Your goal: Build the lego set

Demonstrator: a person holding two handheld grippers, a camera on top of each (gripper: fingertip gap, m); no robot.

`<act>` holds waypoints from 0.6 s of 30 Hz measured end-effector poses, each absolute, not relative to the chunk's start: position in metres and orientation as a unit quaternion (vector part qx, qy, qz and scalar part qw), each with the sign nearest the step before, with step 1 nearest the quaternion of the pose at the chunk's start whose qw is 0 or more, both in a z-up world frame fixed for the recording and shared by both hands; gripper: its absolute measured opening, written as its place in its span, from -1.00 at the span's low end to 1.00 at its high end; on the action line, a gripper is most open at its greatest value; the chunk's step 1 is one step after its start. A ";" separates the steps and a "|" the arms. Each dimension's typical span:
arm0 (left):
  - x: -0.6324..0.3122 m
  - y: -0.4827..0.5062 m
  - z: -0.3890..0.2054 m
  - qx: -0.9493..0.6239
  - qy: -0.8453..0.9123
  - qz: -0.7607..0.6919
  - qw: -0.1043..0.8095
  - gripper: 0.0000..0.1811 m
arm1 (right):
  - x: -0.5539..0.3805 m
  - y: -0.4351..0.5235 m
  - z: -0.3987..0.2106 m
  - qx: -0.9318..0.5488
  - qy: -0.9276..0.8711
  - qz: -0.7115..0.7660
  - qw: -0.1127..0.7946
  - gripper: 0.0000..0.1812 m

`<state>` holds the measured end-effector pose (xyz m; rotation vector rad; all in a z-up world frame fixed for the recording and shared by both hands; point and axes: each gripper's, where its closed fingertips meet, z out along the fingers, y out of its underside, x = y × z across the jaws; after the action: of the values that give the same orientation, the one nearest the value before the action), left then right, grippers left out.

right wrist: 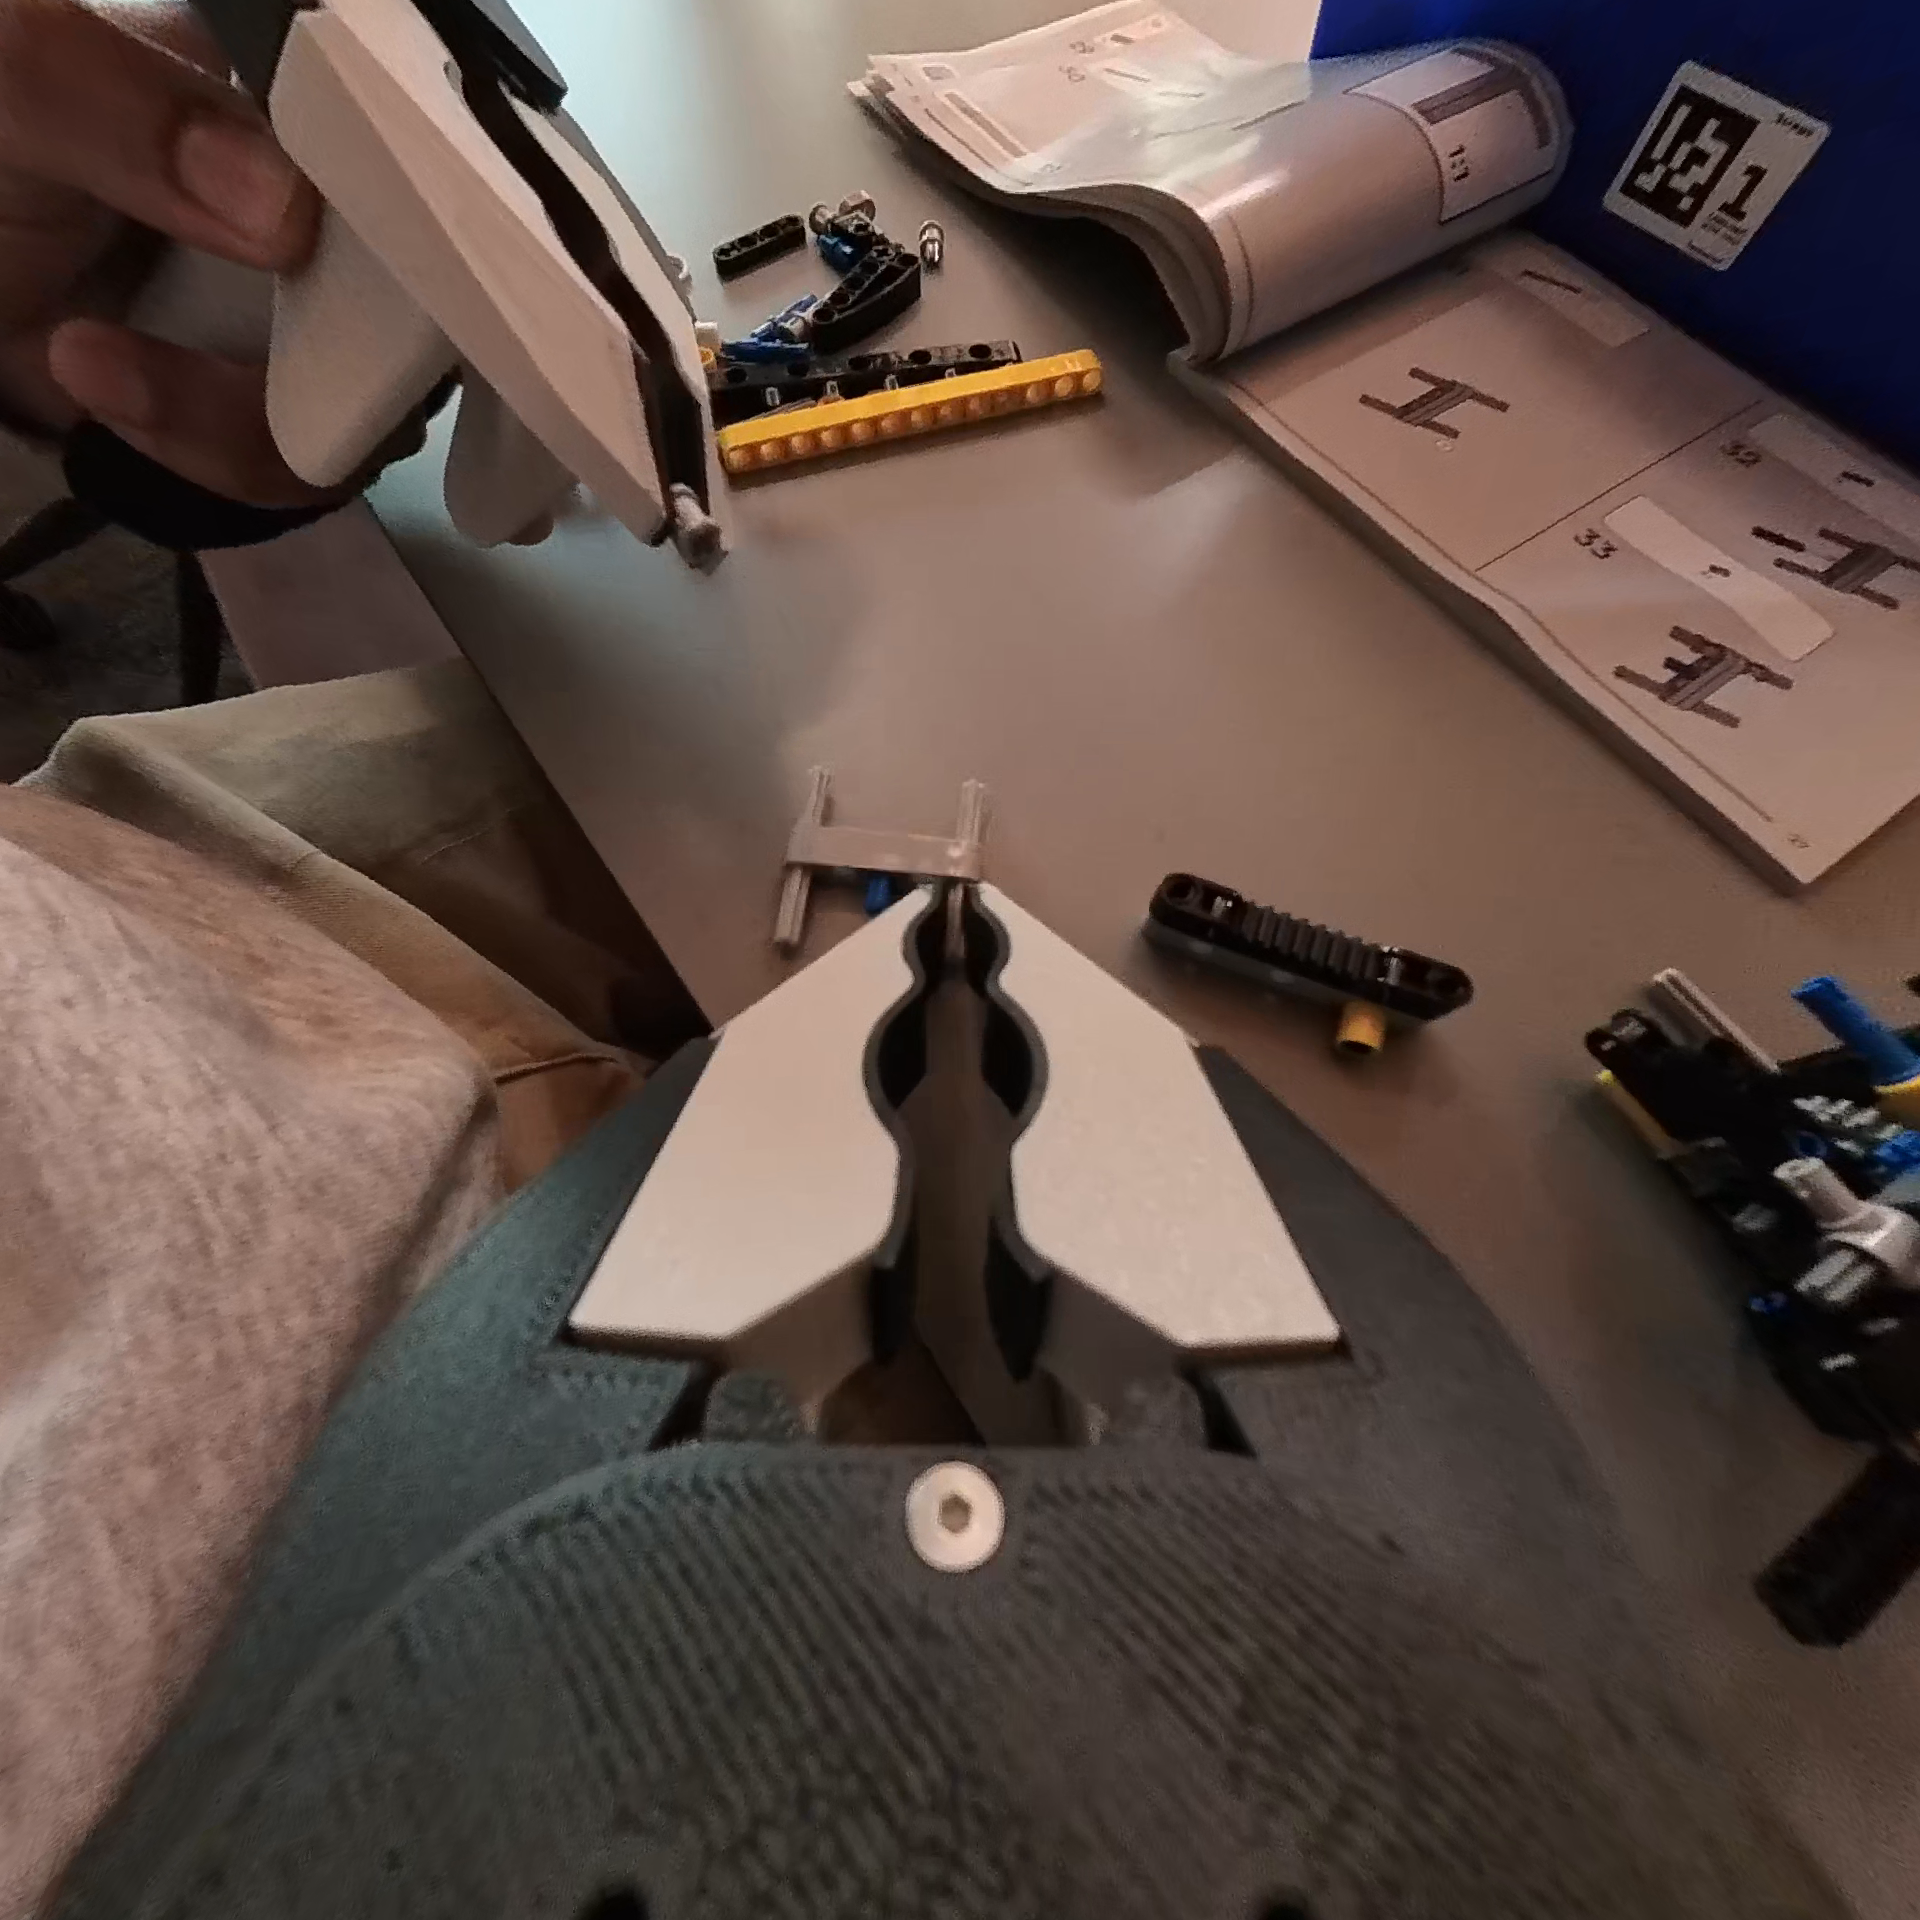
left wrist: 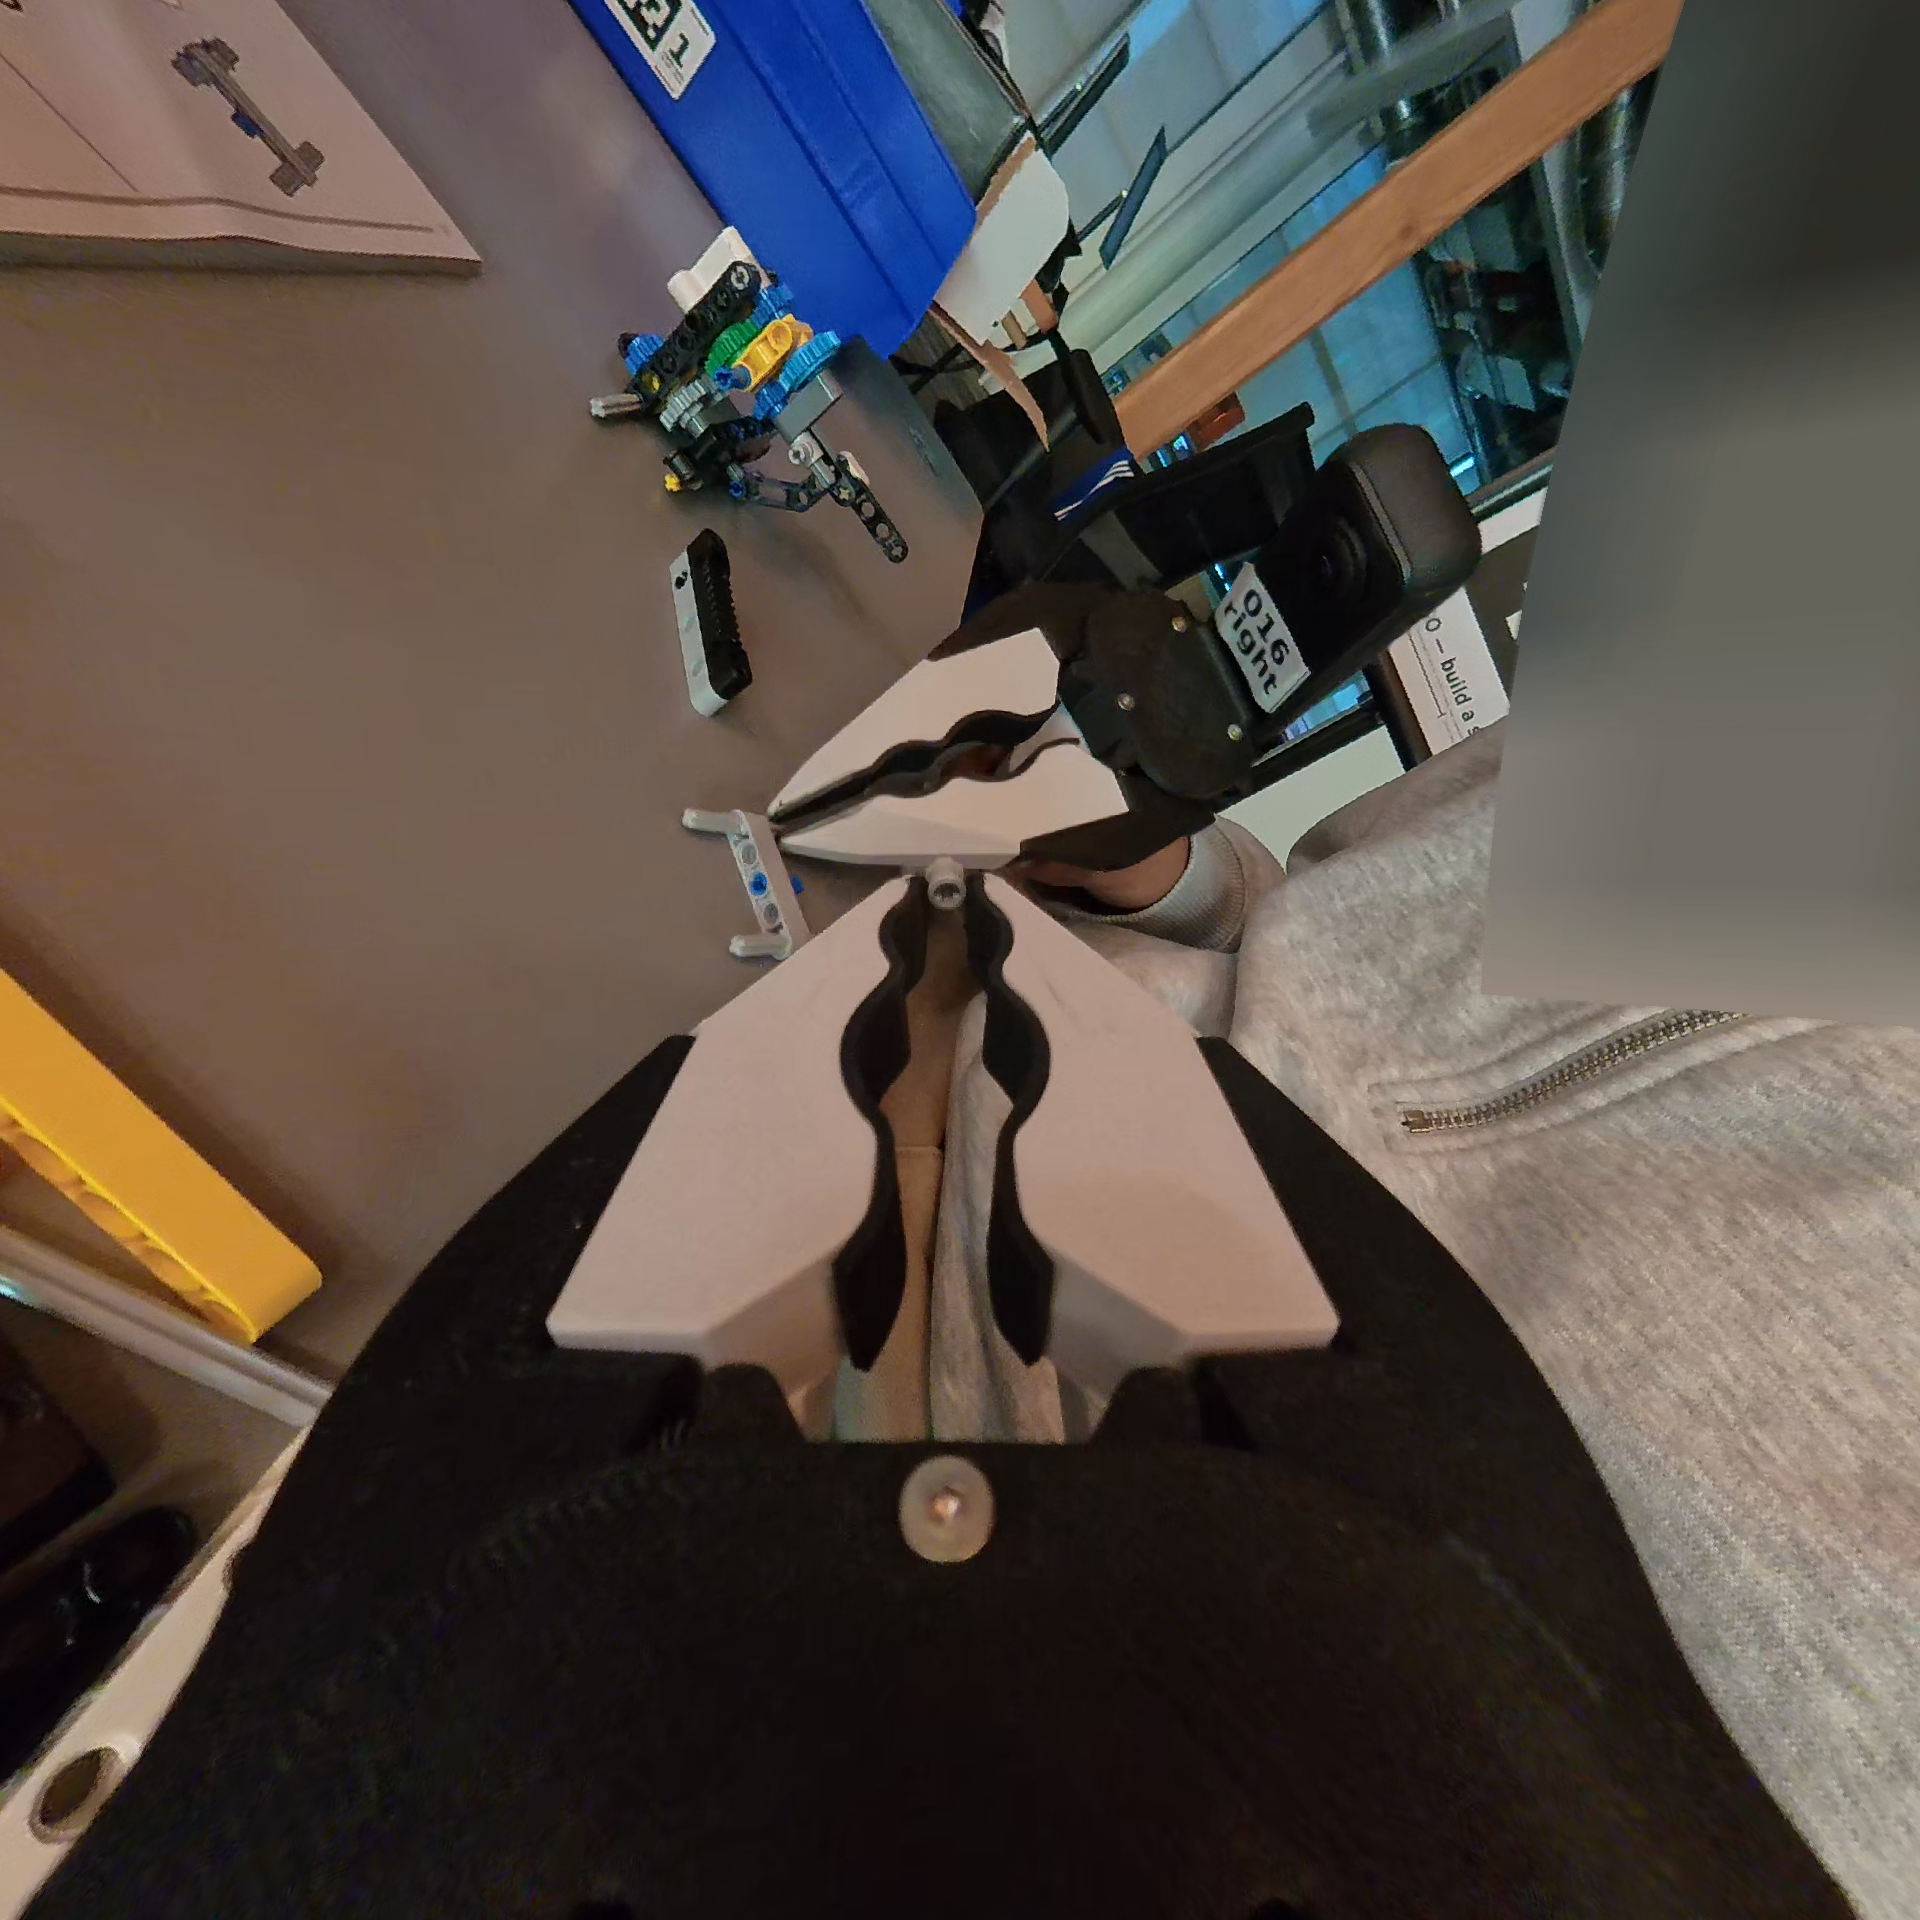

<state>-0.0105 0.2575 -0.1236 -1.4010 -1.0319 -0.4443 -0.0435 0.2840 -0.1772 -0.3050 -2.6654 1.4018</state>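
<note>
My right gripper (right wrist: 951,891) is shut on one arm of a grey H-shaped lego frame (right wrist: 883,840) with blue pins, held low at the table's front edge. In the left wrist view the same gripper (left wrist: 779,816) pinches the frame (left wrist: 756,883). My left gripper (left wrist: 945,904) is shut on a small grey pin (left wrist: 945,891), just right of the frame and apart from it. In the right wrist view the left gripper (right wrist: 688,520) hangs above the table at the upper left with the pin (right wrist: 698,535) at its tips.
A black gear rack on a beam (right wrist: 1309,951) lies right of the frame. The part-built model (right wrist: 1766,1174) sits at the right edge. A yellow beam (right wrist: 904,410) and loose pieces (right wrist: 821,260) lie farther back. An open instruction booklet (right wrist: 1455,436) and a blue bin (right wrist: 1621,62) stand behind. The grippers' ends are close to 7 cm from one another.
</note>
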 end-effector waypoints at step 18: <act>-0.011 0.258 -0.124 -0.610 -0.450 -0.193 0.623 -0.95 | -0.038 0.296 -0.182 -0.121 -0.902 0.414 0.021 -0.88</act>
<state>-0.0110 0.2577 -0.1241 -1.4013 -1.0344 -0.4433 -0.0381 0.2961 -0.1820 -0.3766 -2.7963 1.2839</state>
